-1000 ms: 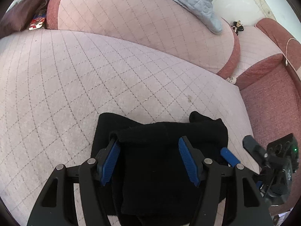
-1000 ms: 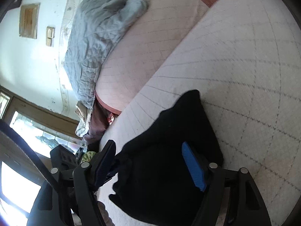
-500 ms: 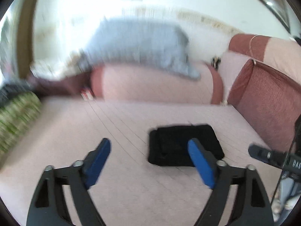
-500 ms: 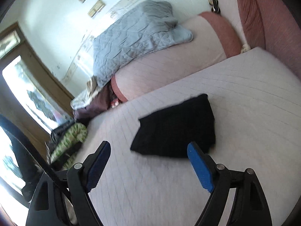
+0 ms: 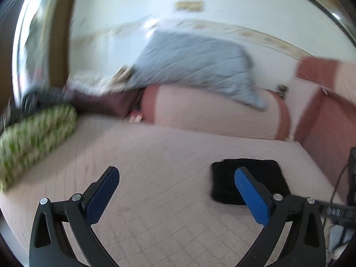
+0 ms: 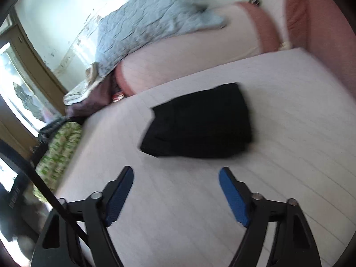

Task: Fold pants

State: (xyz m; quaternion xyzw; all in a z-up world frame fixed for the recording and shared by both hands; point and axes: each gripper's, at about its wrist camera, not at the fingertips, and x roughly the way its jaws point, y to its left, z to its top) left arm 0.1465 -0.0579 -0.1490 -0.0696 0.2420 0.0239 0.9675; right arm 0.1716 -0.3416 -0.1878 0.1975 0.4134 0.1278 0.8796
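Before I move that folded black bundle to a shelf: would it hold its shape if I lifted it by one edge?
Probably not: the black pants are soft cloth in loose layers, so they would likely droop and unfold. They look light, and should slide across the quilted cushion.

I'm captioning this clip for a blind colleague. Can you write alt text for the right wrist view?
Black pants lie folded into a compact rectangle on a pale quilted mattress, beyond the open, empty right tool. Behind them, a grey blanket drapes over a pink bolster.

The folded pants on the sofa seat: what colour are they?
Plain black; the pants show no visible pattern. The right wrist view shows them best.
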